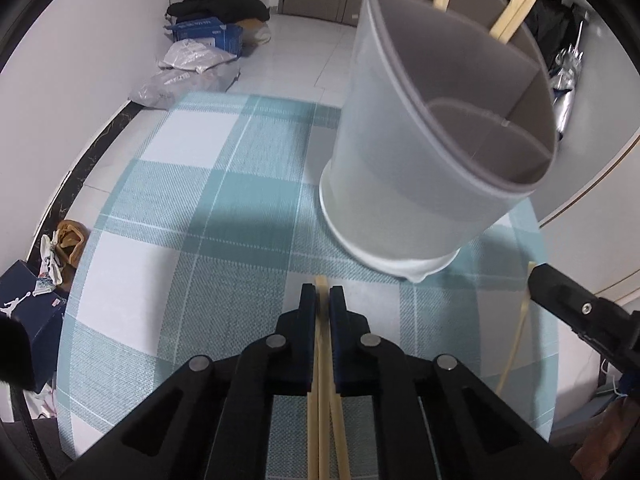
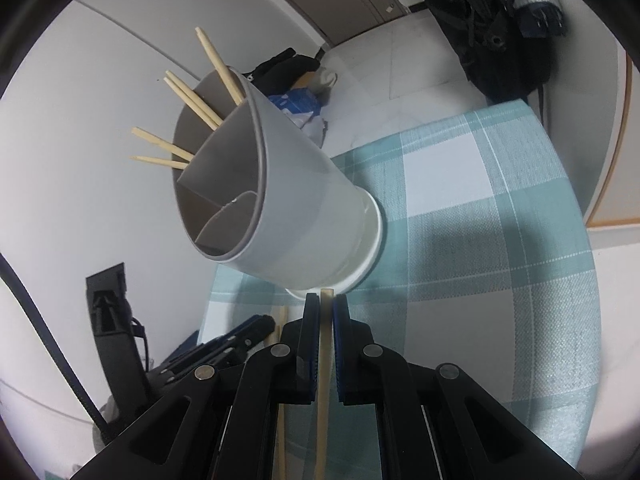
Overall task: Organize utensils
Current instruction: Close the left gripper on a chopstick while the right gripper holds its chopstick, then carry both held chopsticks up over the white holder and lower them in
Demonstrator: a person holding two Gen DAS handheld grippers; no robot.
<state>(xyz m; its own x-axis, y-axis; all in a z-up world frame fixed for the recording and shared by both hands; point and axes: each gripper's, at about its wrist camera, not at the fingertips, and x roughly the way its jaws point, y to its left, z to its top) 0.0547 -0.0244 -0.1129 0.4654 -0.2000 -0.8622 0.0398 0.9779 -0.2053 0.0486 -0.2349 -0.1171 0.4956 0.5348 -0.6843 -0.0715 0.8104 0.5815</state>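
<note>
- left gripper: black fingers nearly closed, pinching two pale wooden chopsticks that run back under the camera; tips poke just past the fingertips
- right gripper: narrow gap too, clamped on a single chopstick; a second thin stick lies just left of it, outside the fingers
- surface: woven placemat, teal and white plaid, coarse weave, rounded edge
- utensil holder: translucent white plastic cup, tapered, grey rim, white base ring, inner dividers making compartments; stands on the mat just beyond both grippers' tips
- more wooden chopsticks stand in its far compartment, leaning out over the rim
- beyond: white tiled floor, dark baseboard strip, blue box, plastic bags, black clothing pile, door behind
</note>
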